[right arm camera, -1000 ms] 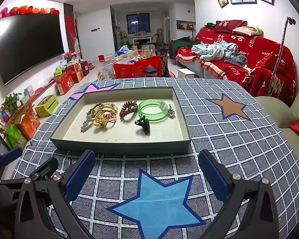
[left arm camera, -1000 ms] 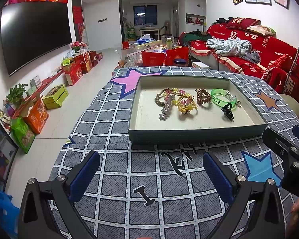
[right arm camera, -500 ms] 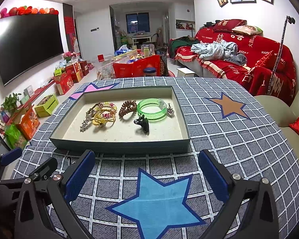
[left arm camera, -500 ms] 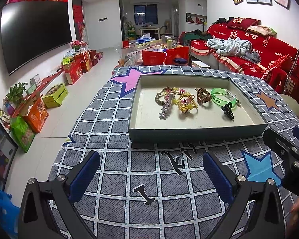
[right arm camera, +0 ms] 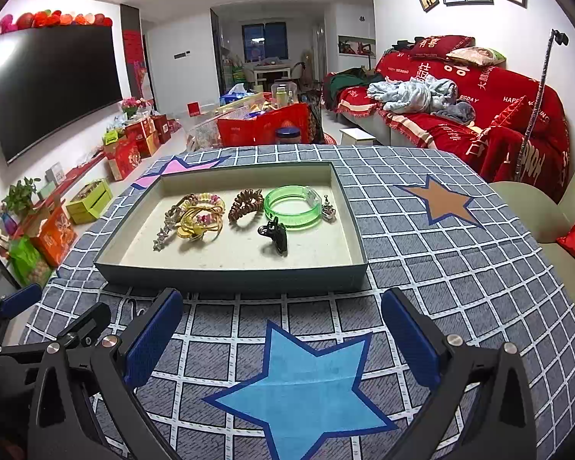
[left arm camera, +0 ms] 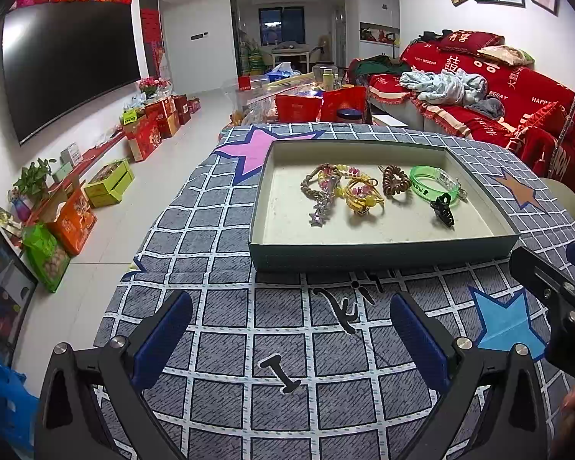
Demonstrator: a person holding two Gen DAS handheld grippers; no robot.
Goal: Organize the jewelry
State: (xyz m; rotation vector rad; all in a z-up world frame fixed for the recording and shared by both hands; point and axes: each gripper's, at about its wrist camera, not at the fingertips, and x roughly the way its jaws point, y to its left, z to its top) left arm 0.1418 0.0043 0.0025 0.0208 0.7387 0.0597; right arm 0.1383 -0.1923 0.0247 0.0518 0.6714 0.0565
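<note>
Short of the tray's (right arm camera: 230, 278) near wall, both grippers, left (left arm camera: 287, 339) and right (right arm camera: 281, 335), spread wide, empty.

Black gripper frames, blue pads (left arm camera: 161, 339), silver screws (right arm camera: 455, 340).

Bright indoor light, sharp, fisheye-bent edges.

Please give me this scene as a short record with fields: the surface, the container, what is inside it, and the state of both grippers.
surface: table with grey checked cloth, blue star printed near the right gripper
container: shallow open box, pale inside
contents, left to right: chain with star charms; yellow hair ties; brown spiral hair tie; black claw clip; green bangle; small silver charm
left gripper: open, empty, short of the box
right gripper: open, empty, short of the box
</note>
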